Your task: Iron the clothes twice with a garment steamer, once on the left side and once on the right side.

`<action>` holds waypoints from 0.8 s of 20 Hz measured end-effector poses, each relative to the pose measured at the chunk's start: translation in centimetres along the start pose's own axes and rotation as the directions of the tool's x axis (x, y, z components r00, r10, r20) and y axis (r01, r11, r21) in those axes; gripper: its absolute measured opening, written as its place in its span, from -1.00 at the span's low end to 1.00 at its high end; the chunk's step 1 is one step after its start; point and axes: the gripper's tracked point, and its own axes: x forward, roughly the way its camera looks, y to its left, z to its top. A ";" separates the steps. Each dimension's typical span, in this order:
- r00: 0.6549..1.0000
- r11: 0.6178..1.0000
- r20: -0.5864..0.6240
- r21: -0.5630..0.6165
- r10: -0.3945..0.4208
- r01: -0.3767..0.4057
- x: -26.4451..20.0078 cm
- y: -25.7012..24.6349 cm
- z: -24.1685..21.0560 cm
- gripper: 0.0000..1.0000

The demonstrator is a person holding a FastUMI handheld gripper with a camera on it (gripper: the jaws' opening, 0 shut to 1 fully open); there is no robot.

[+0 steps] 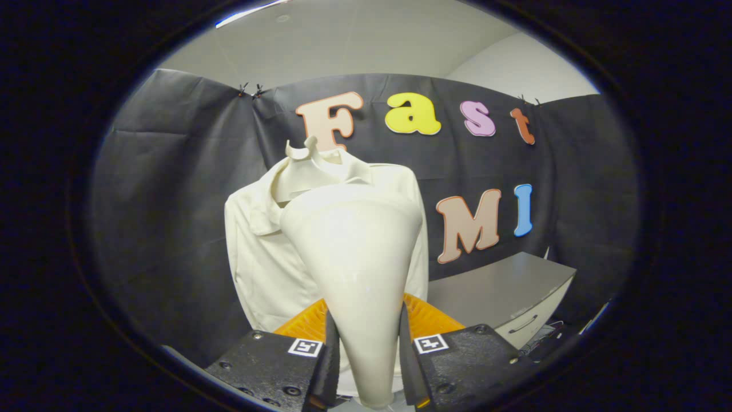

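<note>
Gripper view: the gripper [366,343] has its jaws clamped on the steamer [357,257], whose head nears the shirt [257,269] on its hanger [306,151].

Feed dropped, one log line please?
gripper: shut on steamer | steamer head up, before shirt | shirt on hanger

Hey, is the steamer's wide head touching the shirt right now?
Cannot tell. In the gripper view the garment steamer, clamped in the gripper, overlaps the hanging shirt, so neither contact nor a gap shows.
</note>
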 end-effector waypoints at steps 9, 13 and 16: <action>0.999 0.999 -0.023 -0.007 0.042 -0.042 5.6 9.8 -0.9 -0.13; 0.999 0.999 -0.043 0.048 -0.016 0.018 8.9 11.2 -1.1 -0.13; 0.997 0.998 -0.067 0.051 -0.036 0.039 11.3 12.8 -1.7 -0.13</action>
